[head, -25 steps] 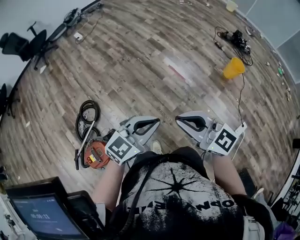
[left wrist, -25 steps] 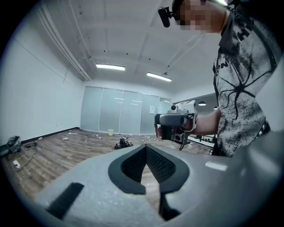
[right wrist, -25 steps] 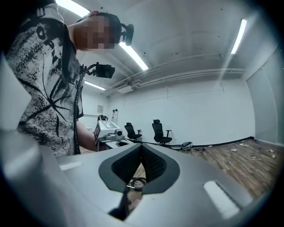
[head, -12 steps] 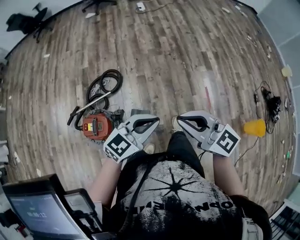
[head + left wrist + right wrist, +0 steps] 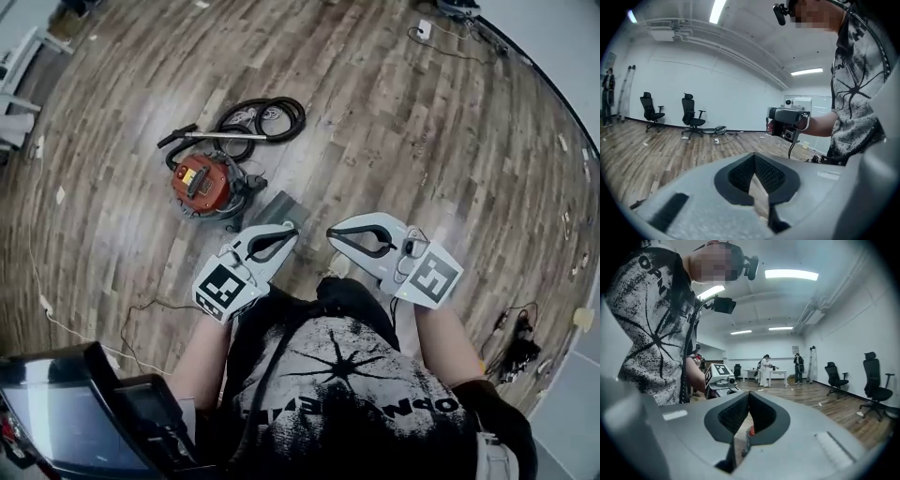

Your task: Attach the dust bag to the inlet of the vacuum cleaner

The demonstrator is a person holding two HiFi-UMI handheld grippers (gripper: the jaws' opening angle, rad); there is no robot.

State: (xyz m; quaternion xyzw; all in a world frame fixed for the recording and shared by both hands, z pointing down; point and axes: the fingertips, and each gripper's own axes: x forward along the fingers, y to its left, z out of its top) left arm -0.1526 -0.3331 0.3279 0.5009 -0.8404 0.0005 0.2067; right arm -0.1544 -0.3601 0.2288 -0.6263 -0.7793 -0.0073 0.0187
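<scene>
Below, the left gripper (image 5: 289,228) and right gripper (image 5: 332,231) hover side by side, fingers closed together and empty, above a wooden floor (image 5: 394,112) where a red vacuum cleaner (image 5: 202,184) sits

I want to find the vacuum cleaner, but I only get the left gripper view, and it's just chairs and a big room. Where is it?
Observer: The red vacuum cleaner sits on the wood floor, ahead and to the left of the left gripper in the head view.
Operator: Does it have its hose?
Observer: Yes, a black hose lies coiled on the floor beyond it.
Operator: Is the other gripper holding anything?
Observer: No, the right gripper is shut and empty.
</scene>
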